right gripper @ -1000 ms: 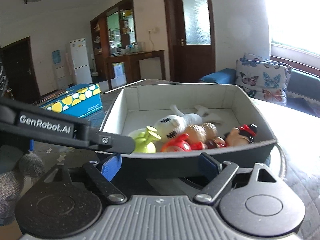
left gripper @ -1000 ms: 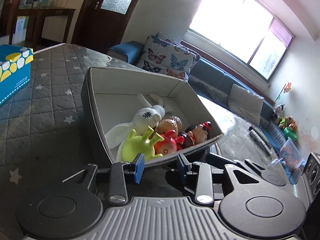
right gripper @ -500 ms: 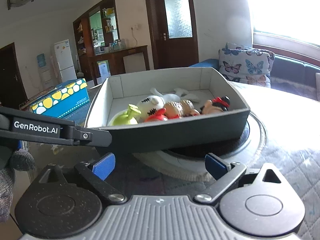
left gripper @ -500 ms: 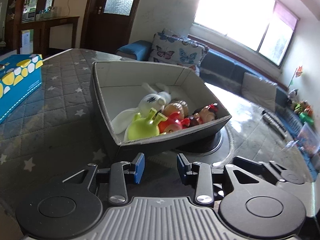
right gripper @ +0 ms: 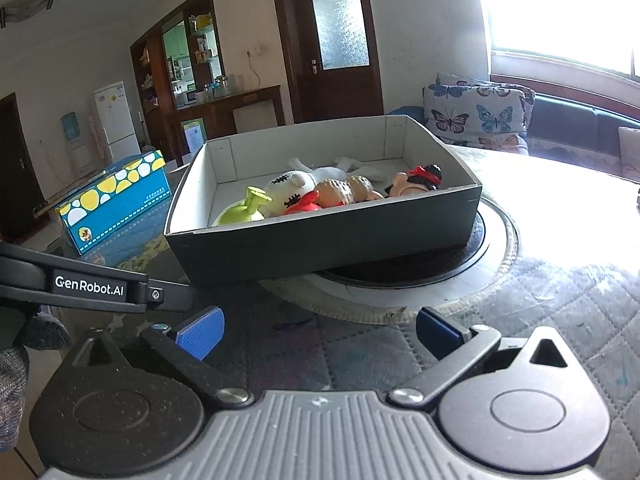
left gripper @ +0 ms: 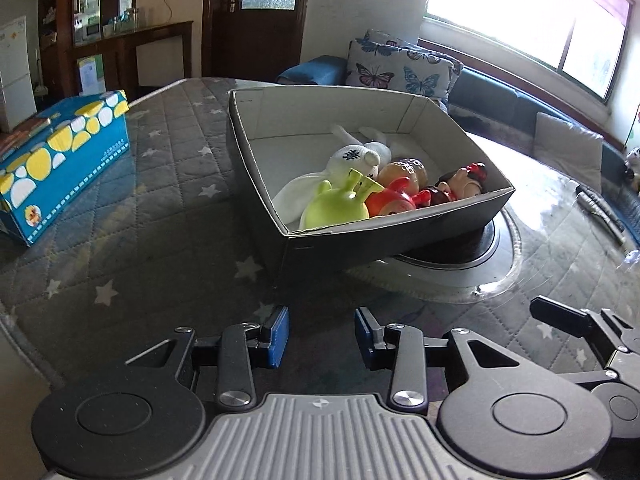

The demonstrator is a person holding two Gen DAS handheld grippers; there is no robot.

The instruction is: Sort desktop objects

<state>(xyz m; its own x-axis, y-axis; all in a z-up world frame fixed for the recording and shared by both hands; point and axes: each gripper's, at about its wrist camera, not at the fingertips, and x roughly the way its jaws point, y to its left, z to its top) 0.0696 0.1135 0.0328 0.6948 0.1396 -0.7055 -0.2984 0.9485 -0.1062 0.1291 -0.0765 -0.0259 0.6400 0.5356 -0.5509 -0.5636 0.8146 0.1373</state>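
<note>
A dark open box sits partly on a round turntable. It holds several toys: a green one, a white plush, a red one, a tan one and a doll with a red bow. My left gripper is open and empty, a little in front of the box. My right gripper is open wide and empty, also in front of the box.
A blue tissue box with yellow and white dots stands left of the toy box on the grey star-quilted table cover. The left gripper's arm crosses the right wrist view at lower left. A sofa with butterfly cushions lies behind.
Both grippers have pulled back and away from the box, which now looks smaller and farther. Both stay open and empty. The toys have not moved.
</note>
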